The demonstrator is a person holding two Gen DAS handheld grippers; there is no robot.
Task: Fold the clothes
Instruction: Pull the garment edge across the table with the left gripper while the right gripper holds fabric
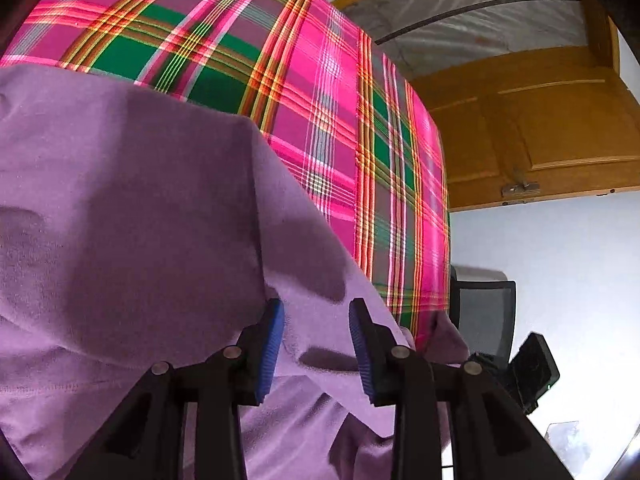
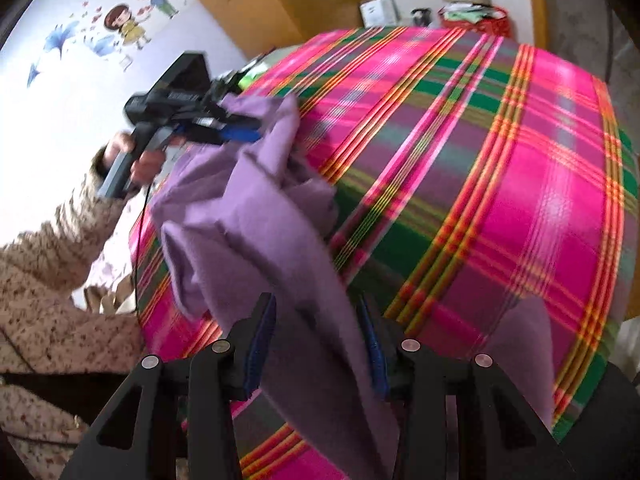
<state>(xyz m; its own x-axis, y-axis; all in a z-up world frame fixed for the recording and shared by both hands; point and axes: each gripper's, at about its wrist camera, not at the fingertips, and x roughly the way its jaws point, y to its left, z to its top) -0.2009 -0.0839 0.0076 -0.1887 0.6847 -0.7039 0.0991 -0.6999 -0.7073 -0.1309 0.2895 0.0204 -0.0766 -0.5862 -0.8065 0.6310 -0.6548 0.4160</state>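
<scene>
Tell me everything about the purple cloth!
The purple cloth looks soft and fuzzy, one plain colour, with a stitched hem. It lies crumpled and partly folded on the pink checked cover. The left gripper and the right gripper each have cloth between their blue pads.

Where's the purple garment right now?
The purple garment lies bunched on the plaid cloth, left of centre in the right wrist view, stretching from the left gripper to the right gripper.

A plain purple garment (image 1: 132,208) lies on pink, green and orange plaid cloth (image 2: 500,168).
</scene>
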